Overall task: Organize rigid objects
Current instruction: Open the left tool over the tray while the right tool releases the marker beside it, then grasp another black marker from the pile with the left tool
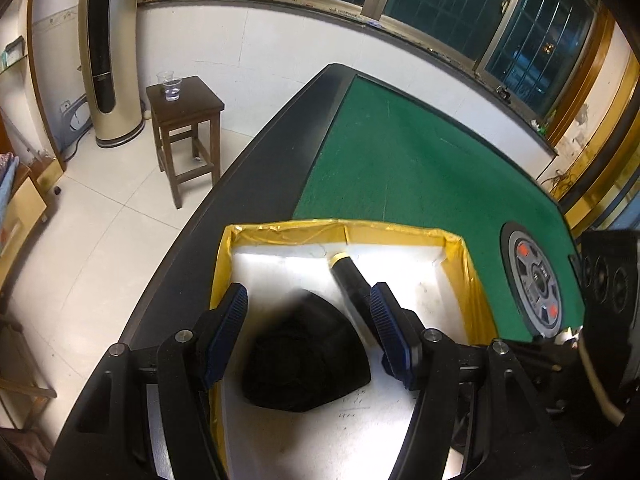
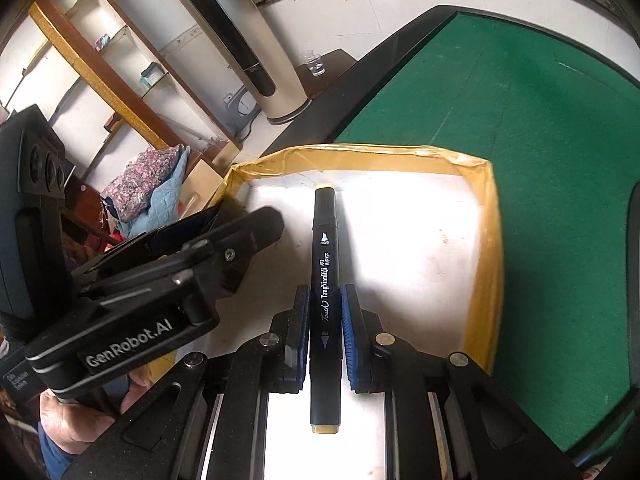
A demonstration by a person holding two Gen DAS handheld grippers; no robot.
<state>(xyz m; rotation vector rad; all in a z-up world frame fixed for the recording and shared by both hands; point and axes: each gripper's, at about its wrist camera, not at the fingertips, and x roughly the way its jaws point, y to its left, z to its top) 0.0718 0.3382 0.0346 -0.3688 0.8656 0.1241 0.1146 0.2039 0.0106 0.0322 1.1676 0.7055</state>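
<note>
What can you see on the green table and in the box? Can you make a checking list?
Surface: green felt table with a dark rim.
Job's things: black marker with yellowish ends, over a white-floored box edged in yellow tape; a dark rounded object, blurred, between the left fingers.
Clutter: round grey panel set in the felt.
Grippers: right gripper shut on the marker; left gripper partly open around the dark object, contact unclear.
Cables: one on the floor by the tower appliance.
Surroundings: wooden stool with plastic cups, barred windows, shelves.
</note>
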